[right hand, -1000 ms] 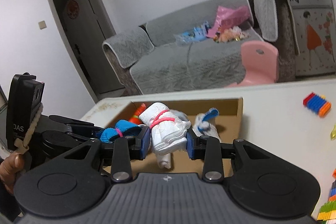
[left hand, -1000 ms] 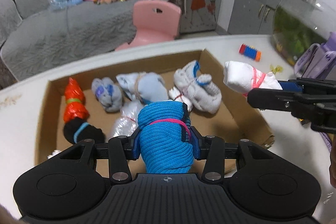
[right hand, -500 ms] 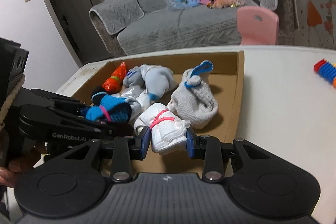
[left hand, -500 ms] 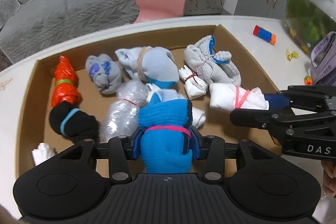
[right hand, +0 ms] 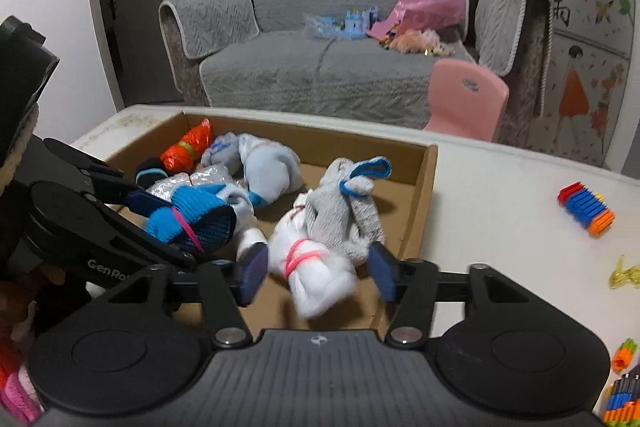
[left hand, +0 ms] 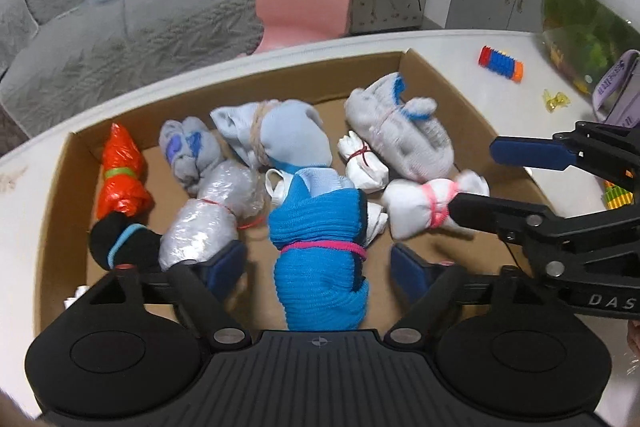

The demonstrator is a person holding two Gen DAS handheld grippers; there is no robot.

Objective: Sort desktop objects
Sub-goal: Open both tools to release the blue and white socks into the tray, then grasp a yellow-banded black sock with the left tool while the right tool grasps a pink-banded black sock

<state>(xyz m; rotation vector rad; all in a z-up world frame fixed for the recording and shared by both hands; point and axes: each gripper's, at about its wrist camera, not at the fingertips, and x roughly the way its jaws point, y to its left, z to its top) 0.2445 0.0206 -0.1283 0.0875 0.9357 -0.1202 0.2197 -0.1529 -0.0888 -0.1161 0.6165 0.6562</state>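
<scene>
A cardboard box [left hand: 472,107] on the white table holds several rolled sock bundles. My left gripper [left hand: 318,265] is open, jaws spread either side of a bright blue bundle with a pink band [left hand: 320,247] that lies in the box near its front. My right gripper [right hand: 316,273] is open around a white bundle with a pink band [right hand: 316,267], which rests in the box beside a grey bundle [right hand: 344,211]. The right gripper also shows in the left wrist view [left hand: 496,179], with the white bundle [left hand: 420,207] by its lower finger. The blue bundle [right hand: 184,211] shows in the right wrist view.
In the box lie an orange bundle [left hand: 120,175], a black one [left hand: 120,247], a silver one [left hand: 208,223], a light blue one [left hand: 280,139] and a grey one [left hand: 400,135]. Toy bricks [left hand: 502,65] lie on the table at right. A glass bowl [left hand: 592,11] stands far right.
Both grippers came down into the box and opened. The blue bundle left the left gripper and the white bundle left the right gripper; both now lie in the box.
</scene>
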